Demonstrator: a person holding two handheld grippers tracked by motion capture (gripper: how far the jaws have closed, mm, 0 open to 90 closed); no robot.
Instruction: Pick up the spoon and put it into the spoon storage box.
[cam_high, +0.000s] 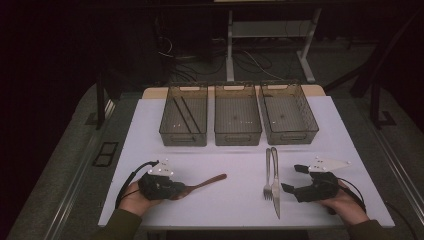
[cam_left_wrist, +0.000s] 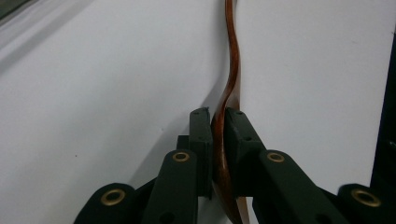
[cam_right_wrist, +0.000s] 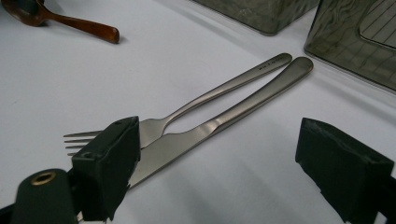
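Note:
A brown wooden spoon (cam_high: 205, 183) lies on the white table (cam_high: 150, 130), handle pointing right. My left gripper (cam_high: 177, 191) is shut on its bowl end; in the left gripper view both pads clamp the spoon (cam_left_wrist: 233, 60) on edge, at the gripper (cam_left_wrist: 218, 126). A steel fork (cam_high: 268, 172) and knife (cam_high: 275, 185) lie side by side right of centre. My right gripper (cam_high: 291, 179) stands open just right of them, holding nothing. In the right gripper view the fork (cam_right_wrist: 210, 95) and knife (cam_right_wrist: 233, 114) lie between and beyond the wide jaws of the gripper (cam_right_wrist: 224, 154).
Three smoky see-through bins stand in a row at the back: left (cam_high: 184, 116) with dark sticks inside, middle (cam_high: 237, 116), right (cam_high: 288, 114). Bare table lies between the spoon and the fork. A hand holds each gripper at the table's front edge.

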